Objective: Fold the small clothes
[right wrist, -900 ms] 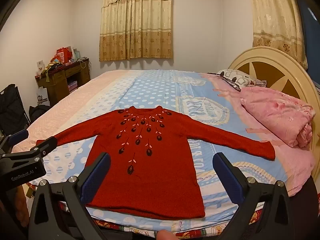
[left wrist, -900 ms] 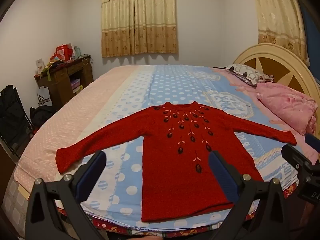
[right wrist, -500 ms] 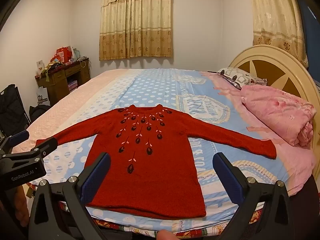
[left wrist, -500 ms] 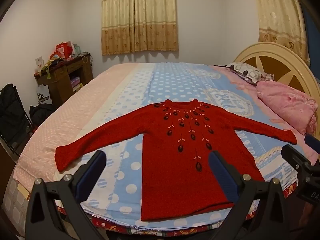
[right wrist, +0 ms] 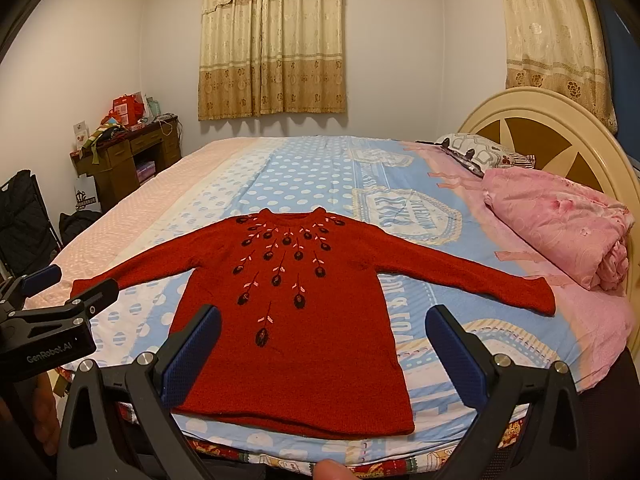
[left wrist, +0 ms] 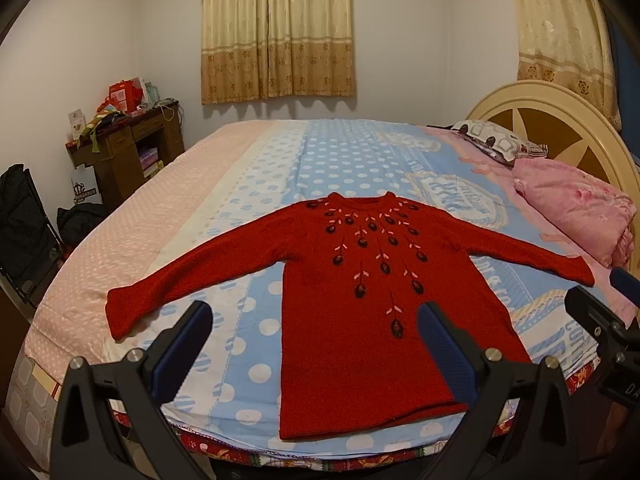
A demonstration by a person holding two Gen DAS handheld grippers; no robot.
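From your left wrist view, your left gripper (left wrist: 312, 340) hangs wide open and empty over the near edge of the bed (left wrist: 320, 160), where the sweater (left wrist: 360, 300) lies flat, front up, both sleeves spread out. From your right wrist view, your right gripper (right wrist: 322, 344) is likewise wide open, holding nothing, above the sweater's (right wrist: 300, 320) hem, with the quilt (right wrist: 560, 220) folded by the headboard (right wrist: 540, 120).
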